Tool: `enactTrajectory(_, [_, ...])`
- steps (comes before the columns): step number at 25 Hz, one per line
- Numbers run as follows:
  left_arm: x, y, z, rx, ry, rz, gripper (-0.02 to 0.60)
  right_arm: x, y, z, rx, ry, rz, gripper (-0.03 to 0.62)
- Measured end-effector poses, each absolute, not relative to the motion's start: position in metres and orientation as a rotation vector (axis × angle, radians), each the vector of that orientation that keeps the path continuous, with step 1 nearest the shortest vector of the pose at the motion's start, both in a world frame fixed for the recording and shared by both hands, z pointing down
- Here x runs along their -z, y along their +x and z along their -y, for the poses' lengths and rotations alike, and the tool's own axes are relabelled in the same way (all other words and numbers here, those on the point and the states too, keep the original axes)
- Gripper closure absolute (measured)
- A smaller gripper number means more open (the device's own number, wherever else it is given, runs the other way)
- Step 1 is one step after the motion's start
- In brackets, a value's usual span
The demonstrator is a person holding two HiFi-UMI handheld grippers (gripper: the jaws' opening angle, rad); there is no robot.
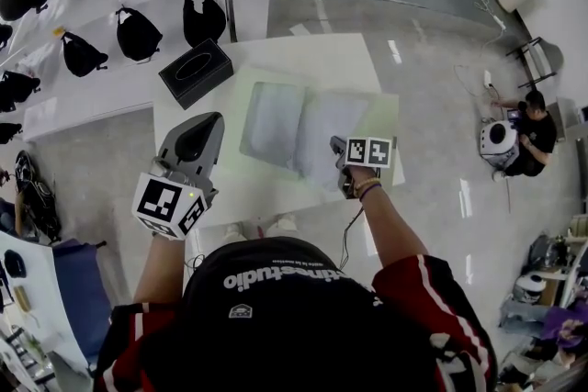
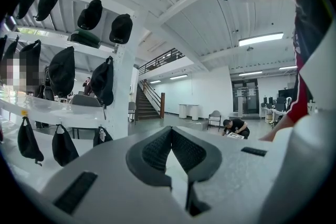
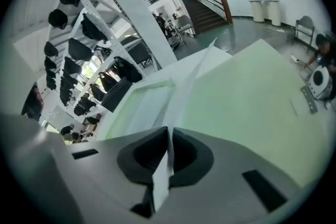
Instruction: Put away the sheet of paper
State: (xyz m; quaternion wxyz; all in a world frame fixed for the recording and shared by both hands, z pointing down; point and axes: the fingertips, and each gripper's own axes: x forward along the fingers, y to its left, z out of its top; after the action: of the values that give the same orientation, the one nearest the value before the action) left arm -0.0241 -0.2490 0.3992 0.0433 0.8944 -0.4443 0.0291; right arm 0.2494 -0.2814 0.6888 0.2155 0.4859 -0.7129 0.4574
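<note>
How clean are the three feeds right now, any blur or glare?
Head view: sharp, fisheye-bent, glare streaks on the floor. Left gripper view: sharp, bright ceiling lights, dark corners. Right gripper view: slightly smeared, the paper pale against the green mat.

A black rectangular tissue box blocks the white table's far left corner. The white sheet of paper covers the pale green mat's middle, leaving its right strip bare.

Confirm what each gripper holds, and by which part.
Right gripper is shut on the sheet of paper, pinching its near edge. Left gripper is shut and empty.
</note>
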Motion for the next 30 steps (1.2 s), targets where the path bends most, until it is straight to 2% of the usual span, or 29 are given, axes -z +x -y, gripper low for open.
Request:
enactTrajectory(6, [-0.400, -0.021, 0.249, -0.096, 2.745, 1.349, 0.578, -0.725, 0.282, 0.268, -1.359, 1.418, 1.752, 0.589])
enactTrajectory(11, [-0.403, -0.017, 0.249, -0.116, 2.754, 1.342, 0.578, -0.729, 0.294, 0.268, -1.191, 1.434, 1.741, 0.591])
enactTrajectory(17, [-0.403, -0.014, 0.248, -0.125, 2.756, 1.333, 0.578, -0.701, 0.277, 0.278, -0.863, 1.355, 1.997, 0.591])
enactTrajectory(24, [-0.403, -0.010, 0.244, -0.123, 2.763, 1.324, 0.578, -0.666, 0.255, 0.274, -0.827, 1.270, 2.225, 0.591])
enactTrajectory(30, [-0.401, -0.011, 0.241, -0.115, 2.769, 1.319, 0.578, -0.629, 0.245, 0.265, -0.929, 1.235, 2.350, 0.591])
